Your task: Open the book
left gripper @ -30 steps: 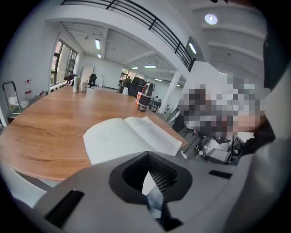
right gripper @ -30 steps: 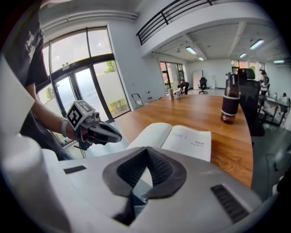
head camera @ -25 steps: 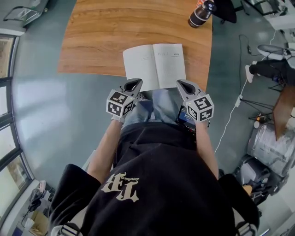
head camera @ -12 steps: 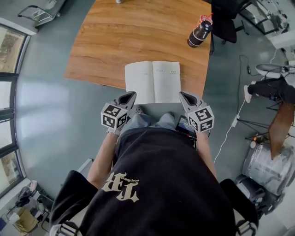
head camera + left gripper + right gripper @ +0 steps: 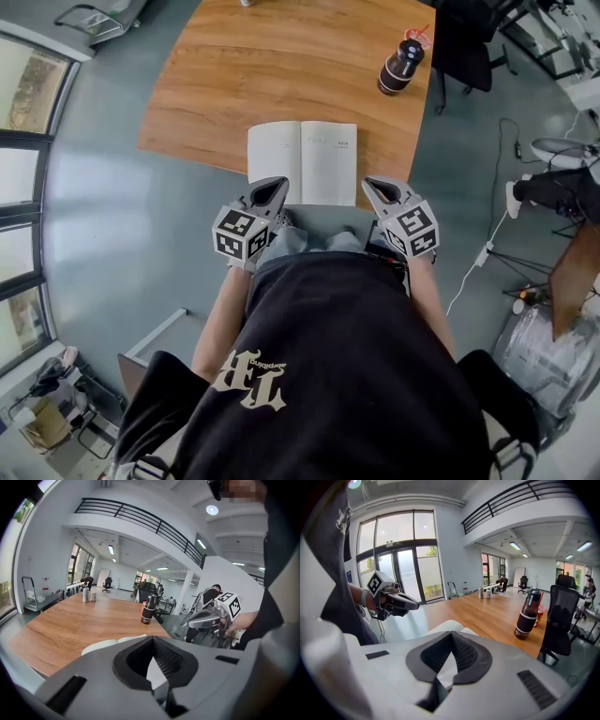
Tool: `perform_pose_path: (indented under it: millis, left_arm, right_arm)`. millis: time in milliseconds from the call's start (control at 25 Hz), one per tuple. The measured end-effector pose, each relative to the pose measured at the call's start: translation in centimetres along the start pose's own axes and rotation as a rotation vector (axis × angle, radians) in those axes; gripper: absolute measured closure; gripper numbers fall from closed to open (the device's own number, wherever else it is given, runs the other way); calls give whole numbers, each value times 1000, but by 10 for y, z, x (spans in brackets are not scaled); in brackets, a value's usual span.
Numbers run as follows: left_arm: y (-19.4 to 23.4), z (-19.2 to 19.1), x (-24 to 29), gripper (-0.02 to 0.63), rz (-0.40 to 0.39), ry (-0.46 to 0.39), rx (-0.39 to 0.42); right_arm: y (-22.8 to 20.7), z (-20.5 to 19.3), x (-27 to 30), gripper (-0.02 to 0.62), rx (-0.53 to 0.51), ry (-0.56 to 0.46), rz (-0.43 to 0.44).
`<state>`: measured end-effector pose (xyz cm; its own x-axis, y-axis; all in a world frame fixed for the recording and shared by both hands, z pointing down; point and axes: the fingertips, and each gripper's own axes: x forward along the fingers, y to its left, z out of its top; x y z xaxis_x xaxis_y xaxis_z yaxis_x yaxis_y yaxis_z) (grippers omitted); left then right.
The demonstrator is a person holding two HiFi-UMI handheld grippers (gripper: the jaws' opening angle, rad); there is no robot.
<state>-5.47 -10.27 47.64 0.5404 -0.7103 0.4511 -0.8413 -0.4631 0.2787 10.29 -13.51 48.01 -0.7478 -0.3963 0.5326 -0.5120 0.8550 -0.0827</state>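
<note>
The left gripper (image 5: 273,185) and right gripper (image 5: 372,186) each have their jaws pressed together on nothing, held just short of the near edge of the wooden table (image 5: 234,75). Just beyond them, the book (image 5: 302,161) lies open, pages up, at that edge. The task looks complete, with nothing left to do.

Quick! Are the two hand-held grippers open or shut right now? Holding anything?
Left hand-held gripper: shut, holding nothing.
Right hand-held gripper: shut, holding nothing.
</note>
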Motion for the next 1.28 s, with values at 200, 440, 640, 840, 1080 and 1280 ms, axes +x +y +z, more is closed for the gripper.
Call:
perform_pose_path:
  millis: [200,440,640,840,1080,1280]
  left_arm:
    - [-29,0,8,601,-2,-6,9]
    - [-43,-7,11,601,7,-7,-3]
    - [-53,-2,14,601,-2,-27,-4]
    - [-54,-3,11,601,4,-31,-2]
    - [-49,-6,6,601,26,-33,-10]
    - [-47,-10,3,601,33,-33,-12]
  right_arm:
    - [-19,0,-18,607,-18,-23,-4]
    - [-40,-14,-36,607,-20,-10,-33]
    - [-41,-11,-41,607,-29,-10,-36]
    - [-34,-7,-39,607,-39,-17,-26]
    - [-27,-7,-34,607,-54,-8,-8]
    - [-21,-7,-31,607,-58,-6,0]
